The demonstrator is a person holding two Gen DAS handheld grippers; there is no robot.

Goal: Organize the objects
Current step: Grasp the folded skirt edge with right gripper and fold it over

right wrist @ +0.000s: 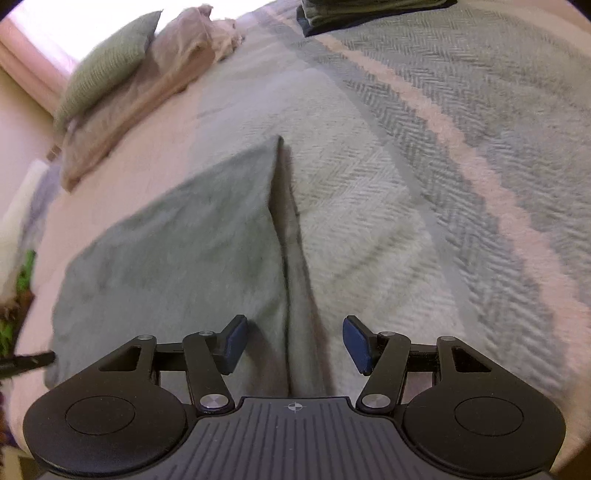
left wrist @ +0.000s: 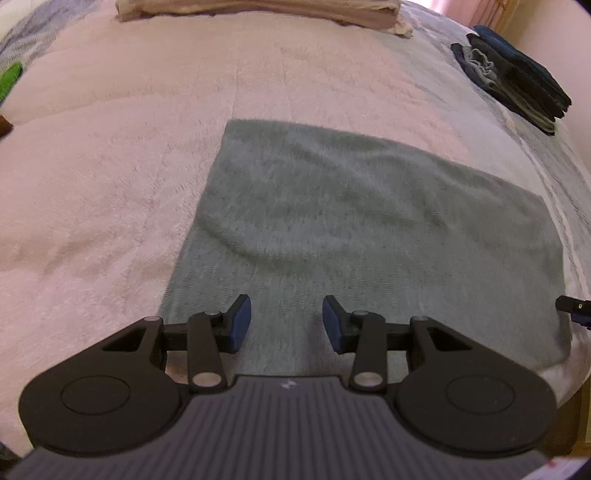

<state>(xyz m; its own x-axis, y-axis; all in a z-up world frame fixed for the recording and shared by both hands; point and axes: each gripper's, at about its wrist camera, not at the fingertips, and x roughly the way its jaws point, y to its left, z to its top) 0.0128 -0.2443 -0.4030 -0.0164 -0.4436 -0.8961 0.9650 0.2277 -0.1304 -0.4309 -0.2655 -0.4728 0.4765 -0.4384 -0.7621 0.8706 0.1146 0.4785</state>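
We see a grey-green towel [left wrist: 369,229] spread flat on the bed [left wrist: 110,166], lying on its pale pink blanket. Our left gripper [left wrist: 287,320] hangs over the towel's near edge, released, with nothing between the blue pads [left wrist: 240,325]; the cloth lies below them. Our right gripper [right wrist: 294,341] is released too, its jaws wide apart above the towel's right edge [right wrist: 284,229], where the cloth meets a herringbone bedspread [right wrist: 461,129].

In the left wrist view a folded beige cloth [left wrist: 258,11] sits at 12 o'clock and a stack of dark folded clothes [left wrist: 517,81] at 2 o'clock, both well apart from the towel. In the right wrist view a green pillow [right wrist: 107,62] and a pink pillow [right wrist: 147,99] lie at 10 o'clock.
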